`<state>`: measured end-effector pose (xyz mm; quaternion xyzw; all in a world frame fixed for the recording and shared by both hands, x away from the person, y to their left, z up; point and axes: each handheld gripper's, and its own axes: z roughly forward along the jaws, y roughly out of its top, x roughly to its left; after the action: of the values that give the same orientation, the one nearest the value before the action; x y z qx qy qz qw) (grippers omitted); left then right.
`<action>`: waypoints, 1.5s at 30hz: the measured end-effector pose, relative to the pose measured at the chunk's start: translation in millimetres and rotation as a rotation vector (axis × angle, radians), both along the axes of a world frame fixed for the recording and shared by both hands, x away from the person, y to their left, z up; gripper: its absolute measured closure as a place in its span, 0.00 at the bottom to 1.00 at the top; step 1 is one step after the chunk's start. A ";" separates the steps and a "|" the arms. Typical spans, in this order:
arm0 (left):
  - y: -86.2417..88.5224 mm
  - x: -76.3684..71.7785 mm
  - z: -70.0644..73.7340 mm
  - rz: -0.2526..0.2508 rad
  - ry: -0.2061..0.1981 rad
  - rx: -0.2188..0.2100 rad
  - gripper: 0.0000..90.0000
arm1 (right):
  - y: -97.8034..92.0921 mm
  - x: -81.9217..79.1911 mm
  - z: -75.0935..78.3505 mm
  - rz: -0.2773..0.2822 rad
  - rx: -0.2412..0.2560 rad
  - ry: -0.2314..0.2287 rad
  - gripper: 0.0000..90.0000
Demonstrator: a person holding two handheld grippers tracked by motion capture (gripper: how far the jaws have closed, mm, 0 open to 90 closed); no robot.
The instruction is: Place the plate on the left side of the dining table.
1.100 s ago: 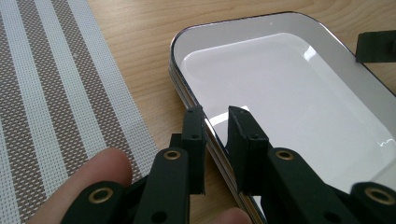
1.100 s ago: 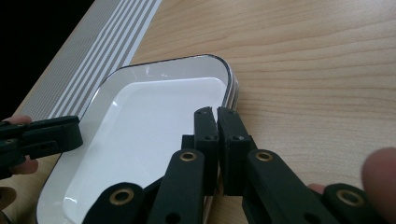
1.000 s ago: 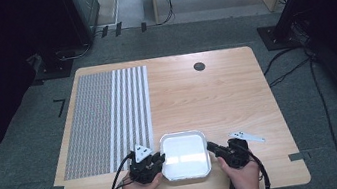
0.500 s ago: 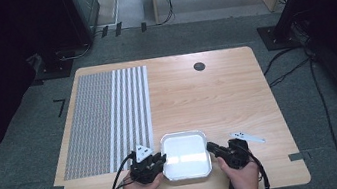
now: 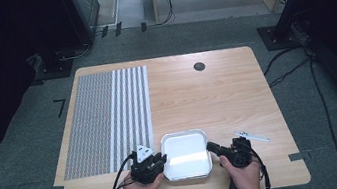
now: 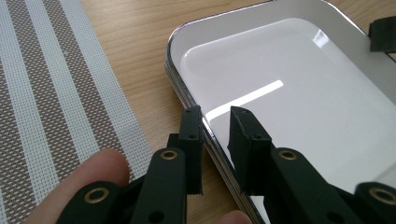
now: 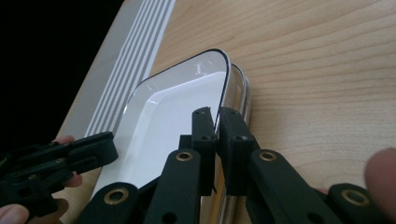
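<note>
A white rectangular tray (image 5: 184,148) with a shiny metal rim lies near the table's front edge. My left gripper (image 5: 162,160) is at its left rim. In the left gripper view the jaws (image 6: 215,116) straddle the tray (image 6: 289,84) rim, open, with a gap on the inner side. My right gripper (image 5: 210,146) is at the right rim. In the right gripper view its jaws (image 7: 217,114) are shut on the thin edge of the tray (image 7: 173,107), and the left gripper (image 7: 70,156) shows across the tray.
A striped woven placemat (image 5: 104,119) covers the table's left part, close to the tray's left side. A small white object (image 5: 252,136) lies just right of the right gripper. A black round grommet (image 5: 198,66) sits at the far side. Bare wood stretches beyond the tray.
</note>
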<state>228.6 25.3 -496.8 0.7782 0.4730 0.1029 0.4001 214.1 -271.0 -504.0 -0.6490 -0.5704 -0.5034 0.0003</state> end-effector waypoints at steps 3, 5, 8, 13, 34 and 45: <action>-0.4 -0.5 0.2 0.000 -0.004 0.003 0.84 | 3.7 -0.7 -1.2 -0.003 -0.047 0.005 0.95; -0.6 -0.6 0.1 0.001 -0.004 0.004 0.84 | 6.4 -1.7 -0.8 -0.008 -0.076 0.008 0.94; -0.1 -0.2 0.1 -0.004 -0.001 -0.001 0.83 | 10.3 -3.7 0.3 -0.020 -0.115 0.007 0.95; 0.9 0.8 0.2 -0.009 0.010 -0.018 0.79 | 12.6 -6.8 2.9 -0.053 -0.143 -0.011 0.98; 0.9 0.2 -0.8 0.007 0.000 -0.009 0.79 | 31.6 -13.4 5.0 -0.052 -0.312 -0.059 0.95; 0.8 0.1 -0.8 0.008 -0.001 -0.008 0.79 | 30.7 -15.9 7.1 -0.087 -0.267 -0.060 0.98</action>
<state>228.8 26.0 -497.6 0.7746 0.4764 0.1028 0.4031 198.2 -240.3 -496.9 -0.6520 -0.6033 -0.4419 -0.1251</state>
